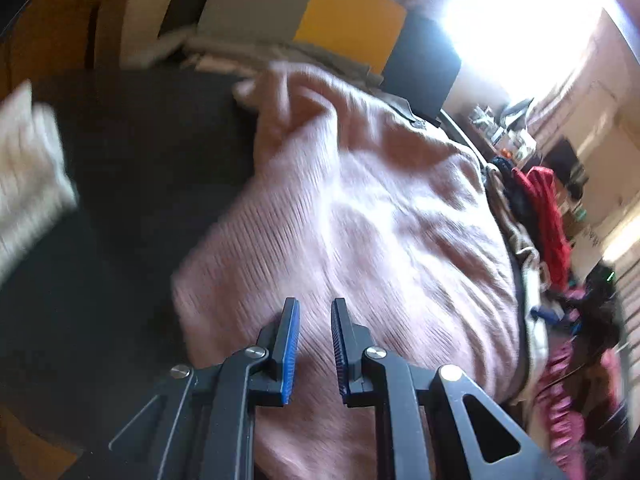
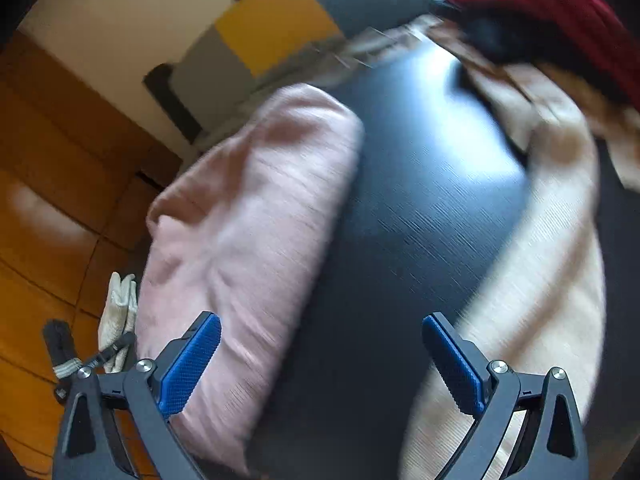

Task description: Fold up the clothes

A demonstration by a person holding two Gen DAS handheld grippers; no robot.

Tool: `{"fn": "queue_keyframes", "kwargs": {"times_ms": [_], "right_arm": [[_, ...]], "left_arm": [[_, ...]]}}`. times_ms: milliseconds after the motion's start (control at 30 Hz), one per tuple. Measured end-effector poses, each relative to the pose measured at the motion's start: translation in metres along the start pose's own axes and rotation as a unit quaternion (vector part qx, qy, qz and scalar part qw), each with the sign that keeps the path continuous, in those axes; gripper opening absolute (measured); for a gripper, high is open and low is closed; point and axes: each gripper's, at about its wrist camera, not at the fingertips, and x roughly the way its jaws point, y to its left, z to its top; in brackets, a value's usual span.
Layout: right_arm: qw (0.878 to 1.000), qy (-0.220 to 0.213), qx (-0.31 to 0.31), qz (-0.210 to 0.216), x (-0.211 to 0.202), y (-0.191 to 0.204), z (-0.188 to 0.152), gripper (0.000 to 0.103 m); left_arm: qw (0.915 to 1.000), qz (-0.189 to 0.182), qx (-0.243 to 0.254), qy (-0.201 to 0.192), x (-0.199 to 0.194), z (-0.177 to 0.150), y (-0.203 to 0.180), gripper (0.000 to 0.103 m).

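I have the left gripper (image 1: 315, 312) hanging over the pink sweater (image 1: 360, 208), its two blue pads a narrow gap apart with nothing pinched between them; the knit shows through the gap but lies below, not gripped. The right gripper (image 2: 322, 328) is spread wide and empty, pointing down at bare dark table (image 2: 420, 220) between the pink sweater (image 2: 248, 220) on its left and a cream garment (image 2: 532, 272) on its right. The sweater sits as a bundled, roughly doubled-over shape near the table's edge, with folds and a rounded end, which I read as a fold made and let go of; how neat it is I can't say through the blur. The cream piece sprawls loosely toward the far corner, so I'd judge it unfolded and waiting. Behind it lies a red garment (image 2: 560, 8) in a heap with other clothes (image 1: 568, 312), seen from the left view as a mixed pile on the far side. My count: two grippers, one pink sweater, one cream garment, one red one, and a pile I can't number. A pale glove (image 2: 118, 312) hangs off the table's edge beside the wooden floor (image 2: 48, 160).
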Motion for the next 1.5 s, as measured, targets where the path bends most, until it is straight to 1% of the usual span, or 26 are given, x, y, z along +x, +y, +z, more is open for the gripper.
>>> {"fn": "queue_keyframes", "kwargs": {"times_ms": [100,133,200,267,300,400,500,567,667,700,733,767,833,867,900,933,1033,1067,1133,1167,1200,1233,1300,1367,1433,1500], "right_arm": [[0.997,0.006,0.019,-0.074,-0.012,-0.025,-0.012,0.097],[0.993,-0.002,0.017,-0.118,-0.019,-0.033,-0.011,0.097],[0.972,-0.015,0.014,-0.232,-0.033,-0.049,-0.007,0.097],[0.967,-0.044,0.013,-0.251,-0.05,-0.052,-0.005,0.096],[0.966,-0.058,0.013,-0.25,-0.057,-0.051,-0.004,0.096],[0.988,-0.068,0.003,-0.14,-0.051,-0.027,-0.002,0.096],[0.998,-0.022,-0.027,-0.054,0.0,0.019,0.008,0.097],[0.999,0.003,-0.035,-0.024,0.033,0.043,0.017,0.097],[0.998,0.014,-0.054,-0.031,0.081,0.074,0.035,0.096],[0.997,0.018,-0.063,-0.033,0.094,0.081,0.038,0.091],[0.996,0.024,-0.075,-0.037,0.104,0.086,0.042,0.083],[0.994,0.029,-0.09,-0.046,0.111,0.093,0.044,0.061],[0.992,0.028,-0.113,-0.052,0.117,0.101,0.045,0.048],[0.99,0.022,-0.126,-0.054,0.112,0.104,0.043,0.037],[0.989,0.016,-0.139,-0.056,0.107,0.107,0.041,0.035],[0.987,0.009,-0.151,-0.06,0.099,0.11,0.038,0.034],[0.977,-0.021,-0.194,-0.083,0.061,0.117,0.023,0.03],[0.973,-0.031,-0.21,-0.093,0.047,0.119,0.017,0.027],[0.962,-0.038,-0.24,-0.123,0.02,0.118,-0.003,0.01],[0.955,-0.039,-0.255,-0.148,0.008,0.114,-0.014,0.005],[0.949,-0.035,-0.261,-0.175,-0.005,0.103,-0.026,0.005],[0.949,-0.028,-0.252,-0.187,-0.012,0.093,-0.031,0.005],[0.957,-0.007,-0.216,-0.191,-0.028,0.064,-0.046,0.005],[0.966,0.003,-0.183,-0.182,-0.036,0.046,-0.055,0.008],[0.971,0.012,-0.163,-0.177,-0.038,0.039,-0.059,0.024],[0.969,0.013,-0.173,-0.174,-0.033,0.045,-0.056,0.063]], "left_arm": [[0.9997,0.01,-0.018,-0.008,-0.005,-0.008,0.003,0.015],[0.9994,0.016,-0.026,-0.013,-0.008,-0.01,0.006,0.015],[0.9985,0.028,-0.041,-0.024,-0.015,-0.012,0.012,0.015],[0.997,0.055,-0.046,-0.03,-0.024,-0.012,0.027,0.018],[0.996,0.066,-0.052,-0.031,-0.026,-0.012,0.034,0.018],[0.9931,0.085,-0.076,-0.029,-0.029,-0.013,0.054,0.02],[0.9912,0.067,-0.112,-0.021,-0.03,-0.017,0.075,0.025],[0.9899,0.061,-0.127,-0.017,-0.027,-0.018,0.083,0.028],[0.99,0.061,-0.127,-0.011,-0.018,-0.014,0.086,0.029],[0.9908,0.055,-0.123,-0.008,-0.015,-0.011,0.084,0.029],[0.9915,0.049,-0.12,-0.006,-0.011,-0.008,0.081,0.029],[0.9922,0.043,-0.117,-0.004,-0.007,-0.005,0.079,0.029],[0.9933,0.035,-0.11,0.0,0.001,0.002,0.073,0.028],[0.9938,0.033,-0.106,0.0,0.005,0.006,0.07,0.021],[0.9944,0.03,-0.102,0.001,0.009,0.01,0.066,0.009],[0.9956,0.028,-0.087,-0.021,0.002,0.015,0.055,0.005],[0.9953,0.022,-0.04,-0.086,-0.018,0.03,0.022,0.005],[0.9942,0.01,-0.001,-0.107,-0.03,0.032,0.0,0.005],[0.9921,-0.017,0.066,-0.105,-0.037,0.025,-0.037,0.005],[0.9891,-0.031,0.1,-0.104,-0.04,0.021,-0.056,0.005],[0.9849,-0.044,0.133,-0.102,-0.043,0.017,-0.074,0.005],[0.9806,-0.059,0.17,-0.078,-0.036,0.006,-0.093,0.005],[0.9711,-0.067,0.225,-0.046,-0.019,-0.017,-0.116,0.005],[0.9657,-0.077,0.248,0.001,0.001,-0.04,-0.126,0.005],[0.9591,-0.085,0.266,0.047,0.019,-0.063,-0.131,0.006],[0.9609,-0.094,0.254,0.058,0.018,-0.069,-0.126,0.005]]}}
